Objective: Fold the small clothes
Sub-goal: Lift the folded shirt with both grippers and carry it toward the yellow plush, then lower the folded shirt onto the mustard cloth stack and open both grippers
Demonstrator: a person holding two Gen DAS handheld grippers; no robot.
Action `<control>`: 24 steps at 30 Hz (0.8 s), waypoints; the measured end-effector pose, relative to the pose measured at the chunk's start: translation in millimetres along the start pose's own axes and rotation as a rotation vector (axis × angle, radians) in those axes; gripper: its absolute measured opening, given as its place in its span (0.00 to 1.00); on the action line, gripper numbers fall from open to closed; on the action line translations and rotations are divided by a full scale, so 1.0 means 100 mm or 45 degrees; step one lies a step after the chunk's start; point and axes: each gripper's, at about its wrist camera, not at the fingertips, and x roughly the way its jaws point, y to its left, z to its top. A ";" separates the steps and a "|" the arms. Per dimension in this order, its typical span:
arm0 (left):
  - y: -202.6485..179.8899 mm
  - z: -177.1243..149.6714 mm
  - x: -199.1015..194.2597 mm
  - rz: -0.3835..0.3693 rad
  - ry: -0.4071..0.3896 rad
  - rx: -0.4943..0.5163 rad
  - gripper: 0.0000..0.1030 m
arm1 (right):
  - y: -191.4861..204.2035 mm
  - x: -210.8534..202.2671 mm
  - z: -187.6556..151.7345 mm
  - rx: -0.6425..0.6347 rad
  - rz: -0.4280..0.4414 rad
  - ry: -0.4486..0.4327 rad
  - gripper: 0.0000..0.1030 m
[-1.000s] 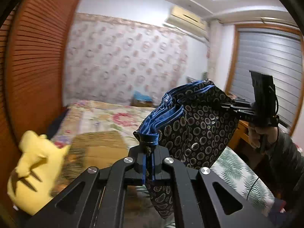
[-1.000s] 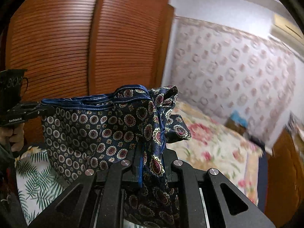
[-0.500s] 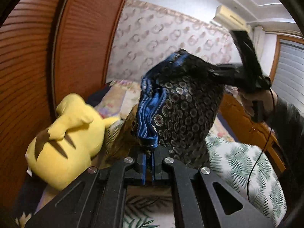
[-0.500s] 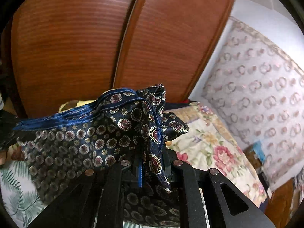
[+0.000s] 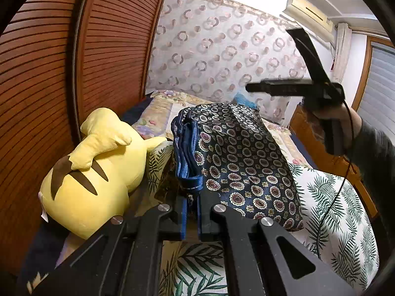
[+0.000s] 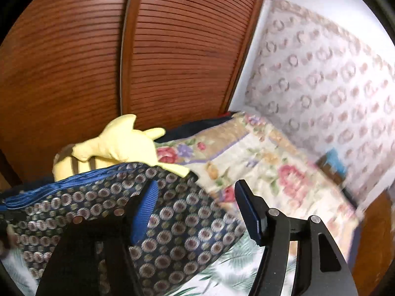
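A dark navy garment (image 5: 242,162) with a medallion print and blue hems lies folded over on the palm-leaf sheet (image 5: 328,197). My left gripper (image 5: 191,204) is shut on its blue hem at the near edge. In the left wrist view my right gripper (image 5: 251,88) hovers above the garment's far end, held by a hand (image 5: 345,118). In the right wrist view the right gripper (image 6: 197,209) has its jaws opening wide. The garment (image 6: 172,222) lies under them, and the blue pads (image 6: 145,209) do not press on it.
A yellow plush toy (image 5: 98,167) lies against the louvred wooden wardrobe doors (image 5: 49,86) left of the garment. A floral quilt (image 6: 259,162) covers the bed's far part, below the patterned wall. Wooden furniture (image 5: 311,133) stands along the bed's right side.
The right gripper has let go of the garment and its jaws have spread. The garment has dropped from hanging between both grippers onto the bed. The left gripper came down, still holding the hem.
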 end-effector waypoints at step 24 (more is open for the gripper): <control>-0.48 0.07 -0.42 0.087 -0.096 0.196 0.87 | 0.37 -0.42 -0.90 0.258 -0.004 0.010 0.64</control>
